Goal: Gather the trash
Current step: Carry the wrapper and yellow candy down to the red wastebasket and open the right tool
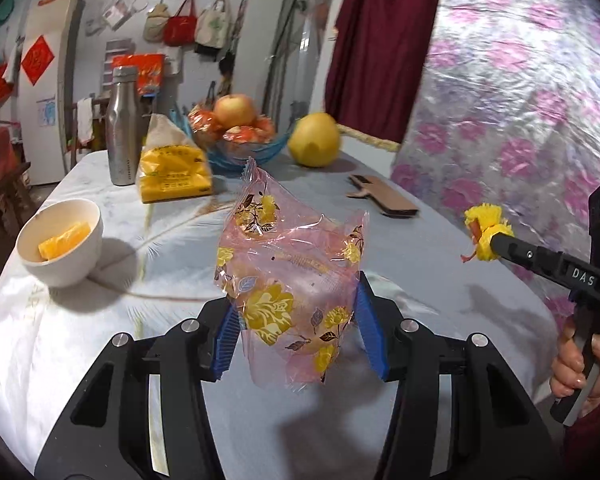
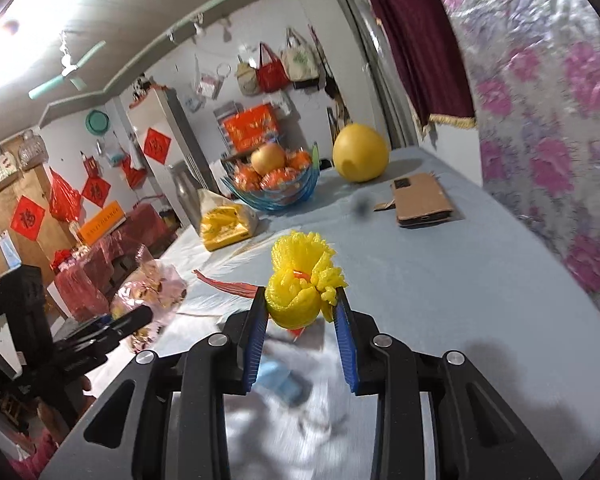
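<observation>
A crumpled pink plastic wrapper (image 1: 296, 280) printed with yellow flowers is held up above the table, with my left gripper (image 1: 296, 320) shut on its lower part between the blue pads. In the right wrist view the same wrapper (image 2: 148, 292) shows at the left. A bunched yellow foam fruit net (image 2: 304, 284) with a red scrap in it sits between the blue pads of my right gripper (image 2: 302, 304), which is shut on it. The left wrist view shows that net (image 1: 485, 232) at the tip of the right gripper, held by a hand (image 1: 576, 364).
On the white-clothed table (image 1: 440, 312) stand a bowl with orange pieces (image 1: 60, 242), a steel bottle (image 1: 122, 128), a yellow tissue pack (image 1: 174, 168), a blue fruit bowl (image 1: 240, 140), a pomelo (image 1: 315, 140) and a brown phone case (image 1: 384, 196). A floral-covered surface (image 1: 520, 100) rises at the right.
</observation>
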### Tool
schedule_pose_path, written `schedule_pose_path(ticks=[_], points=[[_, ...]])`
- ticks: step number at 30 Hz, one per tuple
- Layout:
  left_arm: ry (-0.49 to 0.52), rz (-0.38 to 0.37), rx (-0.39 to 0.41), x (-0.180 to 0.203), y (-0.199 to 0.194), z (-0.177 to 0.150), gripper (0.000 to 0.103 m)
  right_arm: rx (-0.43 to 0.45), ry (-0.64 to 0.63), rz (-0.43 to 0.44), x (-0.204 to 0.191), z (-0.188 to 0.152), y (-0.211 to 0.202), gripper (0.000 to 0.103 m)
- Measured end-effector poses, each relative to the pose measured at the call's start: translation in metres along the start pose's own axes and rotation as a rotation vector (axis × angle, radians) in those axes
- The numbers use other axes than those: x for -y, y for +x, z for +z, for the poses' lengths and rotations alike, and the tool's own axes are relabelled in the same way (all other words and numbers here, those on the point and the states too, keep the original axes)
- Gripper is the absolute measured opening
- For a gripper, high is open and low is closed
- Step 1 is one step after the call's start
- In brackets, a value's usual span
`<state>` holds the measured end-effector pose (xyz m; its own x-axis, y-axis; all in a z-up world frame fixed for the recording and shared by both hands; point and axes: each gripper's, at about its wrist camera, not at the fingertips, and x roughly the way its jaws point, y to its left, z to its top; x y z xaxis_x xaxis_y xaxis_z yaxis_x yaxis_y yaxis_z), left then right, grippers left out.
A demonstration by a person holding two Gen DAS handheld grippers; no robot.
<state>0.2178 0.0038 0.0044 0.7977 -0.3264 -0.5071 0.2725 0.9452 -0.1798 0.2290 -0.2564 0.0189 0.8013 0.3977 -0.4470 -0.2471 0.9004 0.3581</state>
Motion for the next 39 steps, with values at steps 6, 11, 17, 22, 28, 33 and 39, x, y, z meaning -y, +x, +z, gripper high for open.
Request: schedule_pose_path(ticks=[6,11,17,22,28,33,39], points=[[0.037,-0.063,0.059,0.043,-0.052,-0.011,0.052,0.074,-0.005,-0.006,-0.006,-0.025,-0.079,0.033],[0.072,-0.117,0.101,0.079,-0.087,-0.022,0.054,0.129,-0.020,-0.032,-0.006,-0.048,-0.145,0.033],[0.107,-0.199,0.106,0.124,-0.110,-0.037,0.054,0.169,-0.033,-0.076,0.000,-0.073,-0.206,0.033],[0.137,-0.286,0.071,0.165,-0.115,-0.053,0.054,0.190,-0.038,-0.127,0.014,-0.098,-0.250,0.033],[0.213,-0.365,0.013,0.219,-0.110,-0.073,0.054,0.184,-0.036,-0.210,0.039,-0.118,-0.289,0.033],[0.264,-0.425,-0.055,0.256,-0.099,-0.094,0.054,0.138,0.011,-0.280,0.072,-0.139,-0.305,0.033],[0.320,-0.484,-0.171,0.294,-0.077,-0.123,0.054,0.035,0.095,-0.359,0.116,-0.182,-0.308,0.033]])
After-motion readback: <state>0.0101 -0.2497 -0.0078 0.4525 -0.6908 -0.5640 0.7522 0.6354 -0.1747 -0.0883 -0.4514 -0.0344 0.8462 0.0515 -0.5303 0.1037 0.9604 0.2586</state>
